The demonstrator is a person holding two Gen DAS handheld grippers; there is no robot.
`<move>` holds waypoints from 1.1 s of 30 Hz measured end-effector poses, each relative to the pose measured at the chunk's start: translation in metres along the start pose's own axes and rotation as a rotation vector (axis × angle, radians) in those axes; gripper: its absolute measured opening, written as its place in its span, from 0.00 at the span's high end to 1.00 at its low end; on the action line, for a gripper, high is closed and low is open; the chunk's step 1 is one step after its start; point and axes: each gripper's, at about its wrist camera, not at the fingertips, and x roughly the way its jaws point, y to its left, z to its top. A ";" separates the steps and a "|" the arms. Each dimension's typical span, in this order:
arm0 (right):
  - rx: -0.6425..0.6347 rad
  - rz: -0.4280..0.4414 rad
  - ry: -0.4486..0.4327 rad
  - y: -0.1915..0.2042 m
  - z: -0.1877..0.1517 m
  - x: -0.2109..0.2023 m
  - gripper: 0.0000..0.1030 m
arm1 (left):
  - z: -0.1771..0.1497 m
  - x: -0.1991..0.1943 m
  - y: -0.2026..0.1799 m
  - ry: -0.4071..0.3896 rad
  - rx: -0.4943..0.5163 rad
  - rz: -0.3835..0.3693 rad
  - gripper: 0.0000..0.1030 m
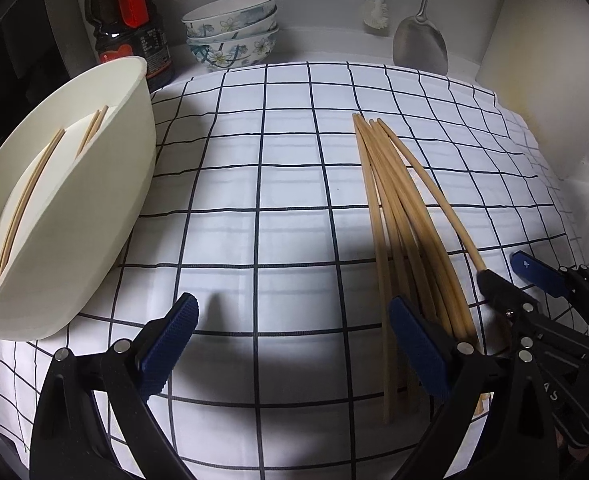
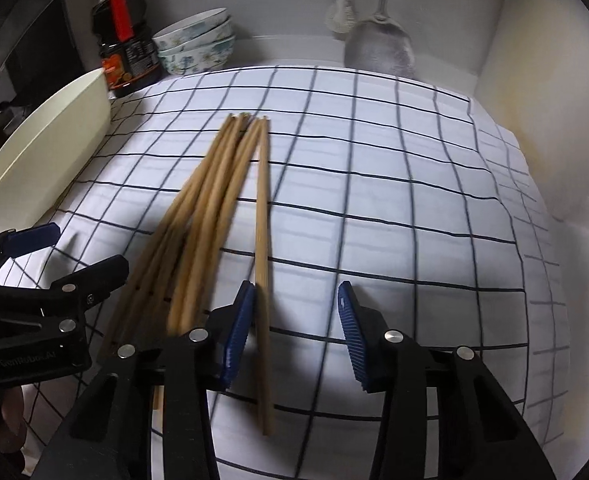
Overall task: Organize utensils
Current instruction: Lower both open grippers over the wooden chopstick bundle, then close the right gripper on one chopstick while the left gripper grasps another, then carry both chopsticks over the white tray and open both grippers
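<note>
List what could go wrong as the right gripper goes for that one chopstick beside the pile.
1. The right gripper stands open, with the single chopstick against only one pad; closing may push it aside.
2. It crosses the chopstick pile at the far tips, so lifting may drag neighbours.
3. The left gripper sits close; the two could collide.

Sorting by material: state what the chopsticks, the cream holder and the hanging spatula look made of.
Chopsticks: likely bamboo or wood, matte tan, unlacquered. Cream holder: probably plastic, smooth, uniform, thin-walled, faint sheen. Hanging spatula: metal, apparently stainless steel, grey with brushed reflections.
</note>
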 end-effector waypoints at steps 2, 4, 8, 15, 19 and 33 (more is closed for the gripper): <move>0.007 -0.005 0.000 -0.004 -0.001 0.000 0.60 | 0.001 0.004 -0.001 0.003 -0.005 -0.002 0.08; 0.019 -0.007 0.000 -0.008 -0.001 -0.001 0.60 | 0.002 0.006 -0.003 0.006 -0.009 -0.001 0.08; 0.028 -0.005 -0.001 -0.013 -0.002 -0.002 0.60 | 0.003 0.010 -0.008 0.005 -0.001 0.005 0.09; 0.007 0.004 -0.004 -0.009 0.005 0.003 0.59 | 0.008 0.014 -0.014 -0.010 0.021 -0.002 0.30; -0.017 0.005 -0.014 -0.003 0.013 0.009 0.59 | 0.013 0.014 -0.018 -0.025 0.035 -0.014 0.53; 0.028 0.045 -0.002 -0.005 0.019 0.009 0.94 | 0.020 0.007 -0.015 0.000 0.034 -0.075 0.93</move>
